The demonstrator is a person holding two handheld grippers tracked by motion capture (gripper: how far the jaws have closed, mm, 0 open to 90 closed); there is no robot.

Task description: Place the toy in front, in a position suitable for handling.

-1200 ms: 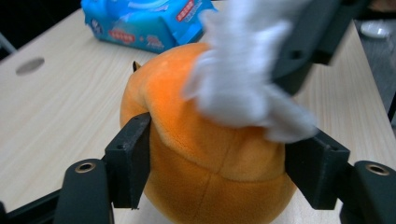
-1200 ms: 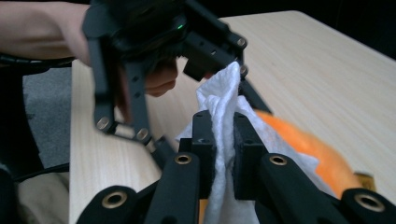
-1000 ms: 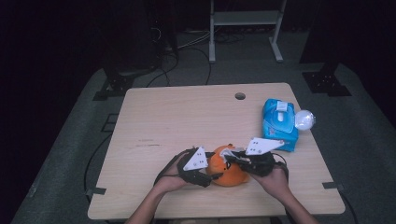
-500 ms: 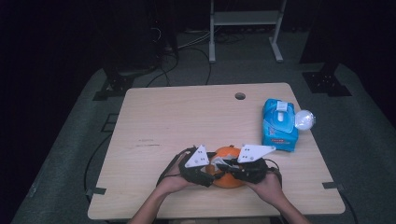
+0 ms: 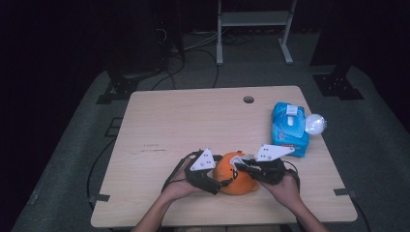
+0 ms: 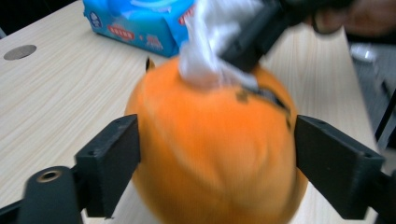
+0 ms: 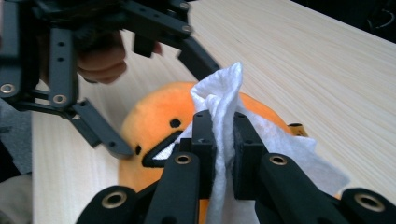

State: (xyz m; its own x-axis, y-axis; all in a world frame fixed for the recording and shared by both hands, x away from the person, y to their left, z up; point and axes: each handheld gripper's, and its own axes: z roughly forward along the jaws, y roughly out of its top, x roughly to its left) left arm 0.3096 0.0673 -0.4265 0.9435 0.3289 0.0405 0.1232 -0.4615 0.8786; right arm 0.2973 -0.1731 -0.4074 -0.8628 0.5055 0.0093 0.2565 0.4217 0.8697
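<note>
Orange toy (image 5: 235,174) at the bench's (image 5: 193,121) near edge, 6 o'clock. Left gripper (image 6: 217,163) straddles it, jaws just opened, spread, right pad clear. Right gripper (image 7: 223,140), at the toy's 3 o'clock, pinches a wipe (image 7: 219,100) against its top, nearer the face.

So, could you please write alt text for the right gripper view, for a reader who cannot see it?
The right tongs pinch a crumpled white wipe against a round orange plush toy with black face markings, lying on a light wooden table. The left tongs straddle the toy from the upper left, a hand behind them.
</note>
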